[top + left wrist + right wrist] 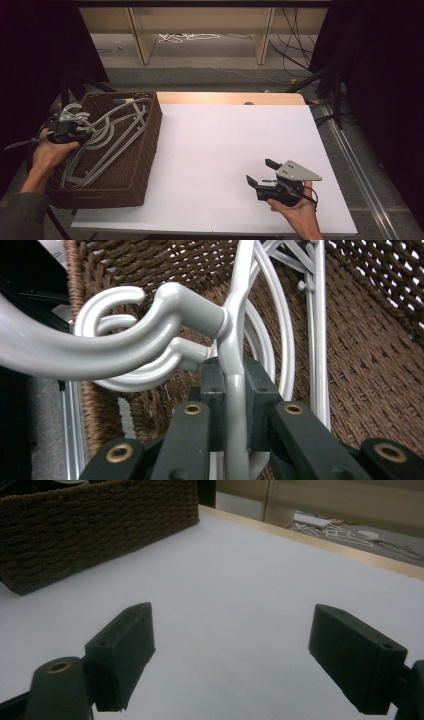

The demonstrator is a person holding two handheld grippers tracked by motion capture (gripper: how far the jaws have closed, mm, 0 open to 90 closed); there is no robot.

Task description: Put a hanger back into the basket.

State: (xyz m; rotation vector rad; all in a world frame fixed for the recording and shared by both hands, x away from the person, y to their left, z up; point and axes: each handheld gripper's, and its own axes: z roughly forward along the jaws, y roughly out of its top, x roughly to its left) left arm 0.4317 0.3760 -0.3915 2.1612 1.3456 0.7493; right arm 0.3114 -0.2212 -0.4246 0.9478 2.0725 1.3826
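A grey plastic clothes hanger (235, 390), lying with others in the dark woven wicker basket (150, 145) at the worktop's left edge, is clamped at its neck by the left gripper (234, 385). It should be lifted straight and slowly so the hooks are not snagged. The right gripper (230, 650) is held spread over the white worktop (225, 150).

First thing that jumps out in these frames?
The dark wicker basket at the table's left edge, full of grey plastic hangers. The left gripper is clamped on one hanger's neck just below the hook, over the basket. The right gripper rests open and empty above the bare white table, near its front right.
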